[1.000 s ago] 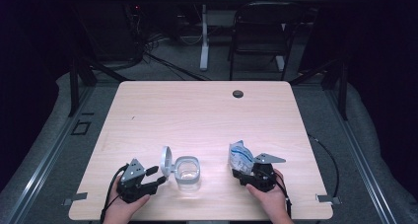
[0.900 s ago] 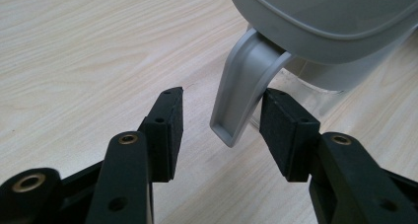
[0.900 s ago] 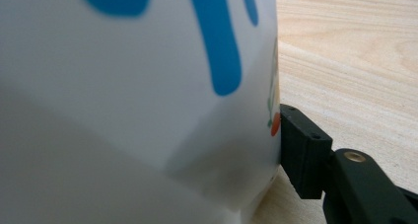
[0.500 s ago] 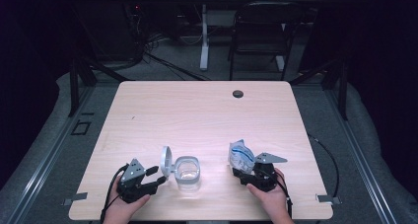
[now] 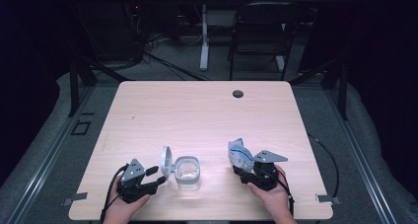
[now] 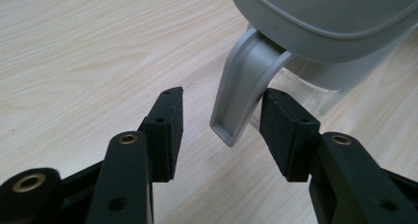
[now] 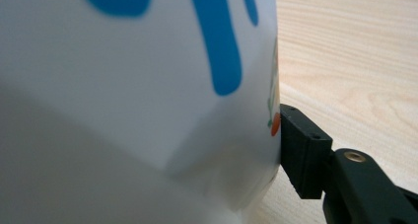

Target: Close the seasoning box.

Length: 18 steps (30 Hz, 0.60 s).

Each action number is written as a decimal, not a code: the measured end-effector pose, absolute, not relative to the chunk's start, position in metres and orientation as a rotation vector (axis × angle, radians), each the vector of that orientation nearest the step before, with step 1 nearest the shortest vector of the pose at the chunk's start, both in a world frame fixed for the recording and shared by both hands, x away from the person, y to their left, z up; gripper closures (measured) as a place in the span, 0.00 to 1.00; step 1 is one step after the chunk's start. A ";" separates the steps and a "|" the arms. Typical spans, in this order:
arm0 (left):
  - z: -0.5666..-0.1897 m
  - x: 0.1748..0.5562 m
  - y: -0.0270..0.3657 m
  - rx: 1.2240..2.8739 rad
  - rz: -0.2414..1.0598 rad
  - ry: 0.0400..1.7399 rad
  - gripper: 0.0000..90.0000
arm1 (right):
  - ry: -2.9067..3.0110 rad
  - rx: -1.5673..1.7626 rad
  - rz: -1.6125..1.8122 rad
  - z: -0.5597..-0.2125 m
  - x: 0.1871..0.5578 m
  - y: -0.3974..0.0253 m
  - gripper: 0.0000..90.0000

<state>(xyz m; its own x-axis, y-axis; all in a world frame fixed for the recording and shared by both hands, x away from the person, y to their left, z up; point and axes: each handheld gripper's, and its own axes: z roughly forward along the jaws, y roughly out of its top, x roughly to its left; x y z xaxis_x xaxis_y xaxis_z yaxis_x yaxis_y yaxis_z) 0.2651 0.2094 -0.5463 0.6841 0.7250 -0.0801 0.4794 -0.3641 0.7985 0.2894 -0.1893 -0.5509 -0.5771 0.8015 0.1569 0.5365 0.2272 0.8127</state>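
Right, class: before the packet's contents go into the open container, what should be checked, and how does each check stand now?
1. Lid swung up off the clear container: ok.
2. Left gripper steadying the lid's grey tab: not ok; the jaws stand open, the tab lies between them, against one pad at most.
3. Right gripper shut on the white and blue packet: ok; one pad presses its side.
4. Packet over the container's mouth: not ok; it is off to the container's right.
5. Packet torn open: cannot tell.
6. Container on the table, upright: ok.
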 end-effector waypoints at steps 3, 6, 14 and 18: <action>-0.546 0.265 0.209 2.032 0.362 0.927 0.58 | 2.209 1.220 1.274 -0.545 0.288 -0.187 0.52; -0.546 0.265 0.209 2.032 0.361 0.927 0.58 | 2.213 1.204 1.279 -0.543 0.288 -0.186 0.52; -0.547 0.265 0.209 2.032 0.368 0.933 0.58 | 2.240 1.140 1.207 -0.534 0.288 -0.182 0.52; -0.547 0.265 0.210 2.030 0.370 0.929 0.58 | 2.249 1.116 1.194 -0.531 0.290 -0.179 0.52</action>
